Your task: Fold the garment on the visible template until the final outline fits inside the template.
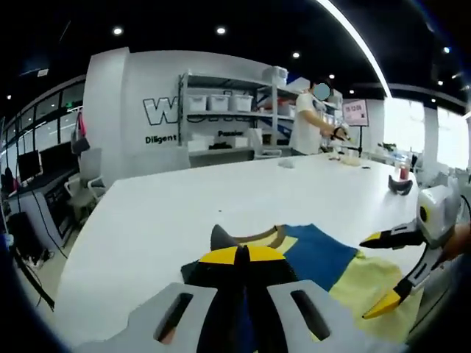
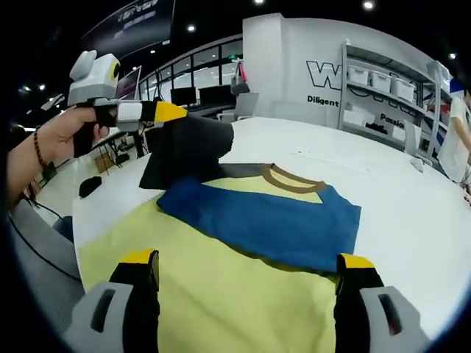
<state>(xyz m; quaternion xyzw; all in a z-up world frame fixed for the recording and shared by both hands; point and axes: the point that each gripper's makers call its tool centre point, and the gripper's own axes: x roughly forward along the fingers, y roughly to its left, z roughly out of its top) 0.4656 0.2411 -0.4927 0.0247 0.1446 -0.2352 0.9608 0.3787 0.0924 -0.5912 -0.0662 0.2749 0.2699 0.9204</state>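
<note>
1. Left hand-held gripper [image 2: 171,112]: jaws pinched together on the dark sleeve [image 2: 188,151] of the garment [image 2: 257,243], lifting it above the bench [image 2: 412,198].
2. Right hand-held gripper [image 2: 243,268]: jaws spread wide, holding nothing, poised over the yellow cloth.
3. Garment: yellow, blue and dark, lying flat on the white bench, brown collar [image 2: 294,180] at its far side.

The garment [image 2: 250,243] lies on the table [image 2: 397,191], shelves [image 2: 383,95] behind it.

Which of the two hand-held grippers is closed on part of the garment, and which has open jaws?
The left hand-held gripper is shut on the garment's black sleeve, lifting it. The right hand-held gripper is open above the yellow body.
</note>
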